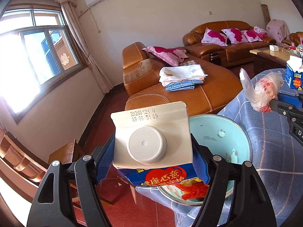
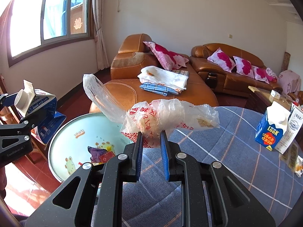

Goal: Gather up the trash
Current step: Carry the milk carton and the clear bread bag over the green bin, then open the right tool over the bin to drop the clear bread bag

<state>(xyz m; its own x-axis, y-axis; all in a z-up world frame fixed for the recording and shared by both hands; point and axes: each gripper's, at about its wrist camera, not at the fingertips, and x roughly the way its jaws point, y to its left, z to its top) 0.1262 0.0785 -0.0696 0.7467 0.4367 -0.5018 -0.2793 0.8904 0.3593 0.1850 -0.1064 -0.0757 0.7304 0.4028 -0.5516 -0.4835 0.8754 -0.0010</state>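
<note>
My left gripper (image 1: 153, 151) is shut on a blue-and-white milk carton (image 1: 151, 132) with a white screw cap, held over the pale blue basin (image 1: 227, 132). The same carton (image 2: 36, 107) shows at the left of the right wrist view, above the basin (image 2: 79, 130), which holds a purple and red wrapper scrap (image 2: 100, 154). My right gripper (image 2: 150, 138) is shut on a crumpled clear plastic bag with red print (image 2: 161, 117), held above the table just right of the basin. That bag (image 1: 263, 90) also appears at the right in the left wrist view.
A blue checked tablecloth (image 2: 236, 151) covers the table. A second blue carton (image 2: 272, 126) stands at its far right beside small wrappers (image 2: 295, 162). Behind are brown leather sofas (image 2: 170, 94) with folded cloth (image 2: 162, 79) and pink pillows. Red floor and a wooden chair (image 1: 62, 153) lie left.
</note>
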